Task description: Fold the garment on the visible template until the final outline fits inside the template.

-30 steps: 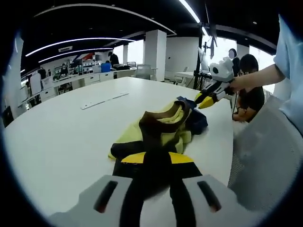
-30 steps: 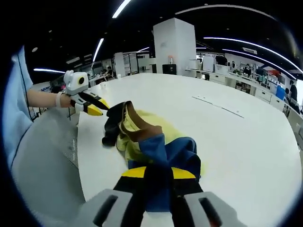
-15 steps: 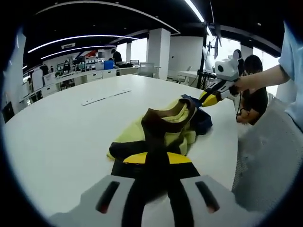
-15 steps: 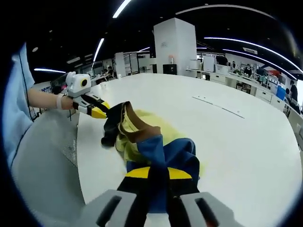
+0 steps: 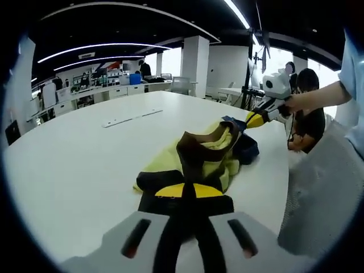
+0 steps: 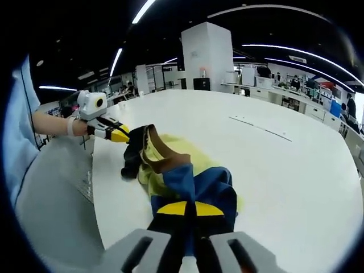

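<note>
garment (image 5: 202,153) now stretched wider apart

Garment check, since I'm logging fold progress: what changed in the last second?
Little changed. Both grippers stay shut on opposite ends of the garment, and its bunched shape, partly lifted off the white table, looks the same. The slight shift across both views reads as camera movement. No fold has been laid down yet.

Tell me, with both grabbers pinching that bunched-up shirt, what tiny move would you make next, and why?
Probably draw the two grippers apart to pull it flat. The left gripper is shut on the dark end and the right gripper on the blue end, while the garment humps in a crumpled heap on the white table.
</note>
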The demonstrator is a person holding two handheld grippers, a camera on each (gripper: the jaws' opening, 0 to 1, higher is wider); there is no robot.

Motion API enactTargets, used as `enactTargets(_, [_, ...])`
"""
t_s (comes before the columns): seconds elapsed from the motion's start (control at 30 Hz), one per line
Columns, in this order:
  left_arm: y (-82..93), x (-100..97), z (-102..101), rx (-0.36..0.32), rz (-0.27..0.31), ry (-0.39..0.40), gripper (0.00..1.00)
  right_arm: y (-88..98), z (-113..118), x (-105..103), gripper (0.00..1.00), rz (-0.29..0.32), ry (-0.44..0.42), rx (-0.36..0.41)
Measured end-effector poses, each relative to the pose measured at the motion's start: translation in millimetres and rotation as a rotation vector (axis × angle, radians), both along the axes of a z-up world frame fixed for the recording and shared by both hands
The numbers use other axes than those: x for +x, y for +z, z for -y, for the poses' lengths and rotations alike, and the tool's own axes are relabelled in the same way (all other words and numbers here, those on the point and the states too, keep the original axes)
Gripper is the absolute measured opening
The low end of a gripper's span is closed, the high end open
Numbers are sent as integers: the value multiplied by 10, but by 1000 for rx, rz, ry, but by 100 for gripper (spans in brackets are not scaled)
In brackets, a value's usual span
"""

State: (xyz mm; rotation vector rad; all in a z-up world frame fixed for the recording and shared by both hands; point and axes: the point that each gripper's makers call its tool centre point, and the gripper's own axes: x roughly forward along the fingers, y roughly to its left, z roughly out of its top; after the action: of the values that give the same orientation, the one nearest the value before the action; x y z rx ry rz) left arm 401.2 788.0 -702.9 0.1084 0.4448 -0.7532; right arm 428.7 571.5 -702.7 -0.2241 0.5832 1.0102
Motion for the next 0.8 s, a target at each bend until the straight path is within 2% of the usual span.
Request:
enactTargets(0.2, [72, 8, -63, -22, 1, 25, 0, 94, 53, 20, 0, 15, -22, 21])
enactTargets(0.43, [230, 44, -124, -67, -1, 49, 0, 331, 40, 45, 0, 49, -48, 67])
enactTargets(0.6, [369, 71, -136, -68, 20, 47, 0, 555, 30, 79, 0, 88, -55, 88])
enactTargets(0.8, [520, 148, -167, -77, 39, 45, 0, 715, 37, 113, 0, 103, -72, 119])
